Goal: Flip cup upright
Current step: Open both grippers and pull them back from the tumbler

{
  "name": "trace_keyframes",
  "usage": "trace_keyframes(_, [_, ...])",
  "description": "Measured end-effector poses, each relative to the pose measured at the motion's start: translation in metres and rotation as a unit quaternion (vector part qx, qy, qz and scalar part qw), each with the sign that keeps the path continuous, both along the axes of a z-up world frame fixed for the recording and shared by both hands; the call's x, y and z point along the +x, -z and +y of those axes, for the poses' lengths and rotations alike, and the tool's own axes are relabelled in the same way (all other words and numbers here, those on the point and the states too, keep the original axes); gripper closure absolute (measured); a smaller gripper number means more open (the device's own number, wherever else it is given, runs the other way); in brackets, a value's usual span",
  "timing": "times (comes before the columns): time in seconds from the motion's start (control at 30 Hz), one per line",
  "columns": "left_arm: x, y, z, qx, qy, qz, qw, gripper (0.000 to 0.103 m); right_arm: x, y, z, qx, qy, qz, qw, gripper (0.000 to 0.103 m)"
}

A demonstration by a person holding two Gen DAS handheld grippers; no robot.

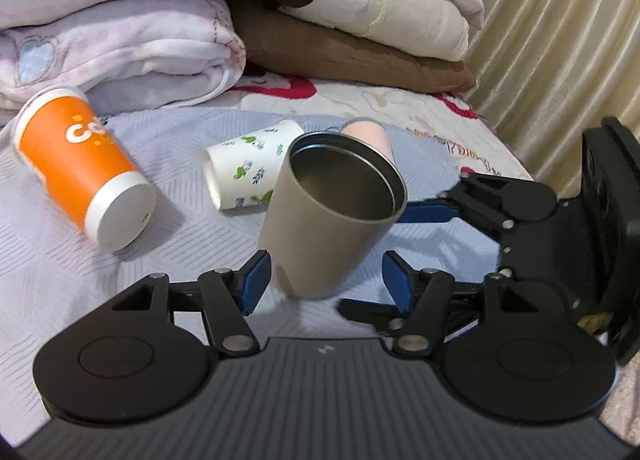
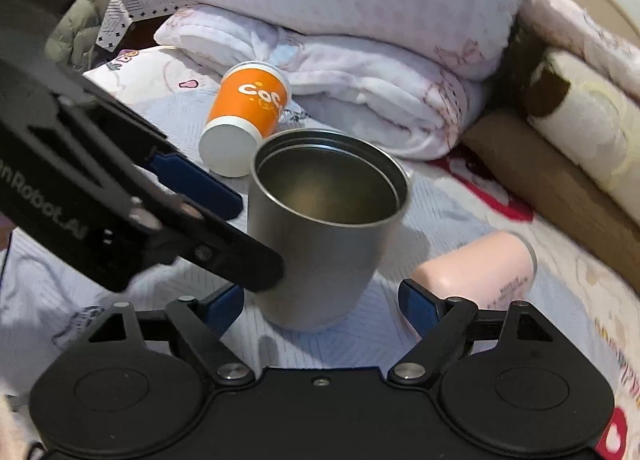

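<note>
A grey metal cup (image 1: 328, 215) stands mouth up on the bed, slightly tilted; it also shows in the right wrist view (image 2: 320, 232). My left gripper (image 1: 326, 284) is open, its blue fingers (image 1: 256, 280) on either side of the cup's base with gaps. My right gripper (image 2: 320, 308) is open around the base too. The right gripper shows at the right of the left wrist view (image 1: 416, 252). The left gripper reaches in from the left of the right wrist view (image 2: 224, 227), near or touching the cup's side.
An orange cup (image 1: 80, 167) (image 2: 248, 115), a white patterned paper cup (image 1: 248, 167) and a pink cup (image 1: 372, 135) (image 2: 480, 268) lie on their sides on the light bedspread (image 1: 60, 260). Folded blankets (image 1: 120, 47) pile up behind. A curtain (image 1: 560, 39) hangs at right.
</note>
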State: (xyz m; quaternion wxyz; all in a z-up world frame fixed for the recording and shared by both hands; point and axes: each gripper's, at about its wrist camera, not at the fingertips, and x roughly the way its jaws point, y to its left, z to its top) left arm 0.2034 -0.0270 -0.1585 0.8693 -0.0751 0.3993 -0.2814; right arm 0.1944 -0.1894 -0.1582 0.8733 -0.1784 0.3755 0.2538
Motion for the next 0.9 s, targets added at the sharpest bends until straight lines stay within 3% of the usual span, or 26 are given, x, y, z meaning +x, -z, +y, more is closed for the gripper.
trace_keyframes(0.1, [-0.008, -0.012, 0.007, 0.002, -0.006, 0.004, 1.0000, 0.041, -0.006, -0.013, -0.008, 0.002, 0.010, 0.043, 0.999, 0.016])
trace_keyframes(0.53, [-0.069, -0.098, 0.016, 0.062, -0.047, -0.021, 0.9967, 0.037, -0.069, -0.106, -0.040, 0.043, 0.100, 0.005, 0.994, 0.016])
trace_keyframes(0.7, [-0.097, -0.128, 0.022, 0.094, -0.070, -0.027, 0.9927, 0.035, -0.106, -0.134, -0.045, 0.073, 0.143, -0.017, 0.987, 0.016])
trace_keyframes(0.9, [-0.130, -0.154, 0.029, 0.098, -0.082, -0.038, 0.9910, 0.034, -0.145, -0.160, -0.044, 0.109, 0.192, -0.047, 0.974, 0.016])
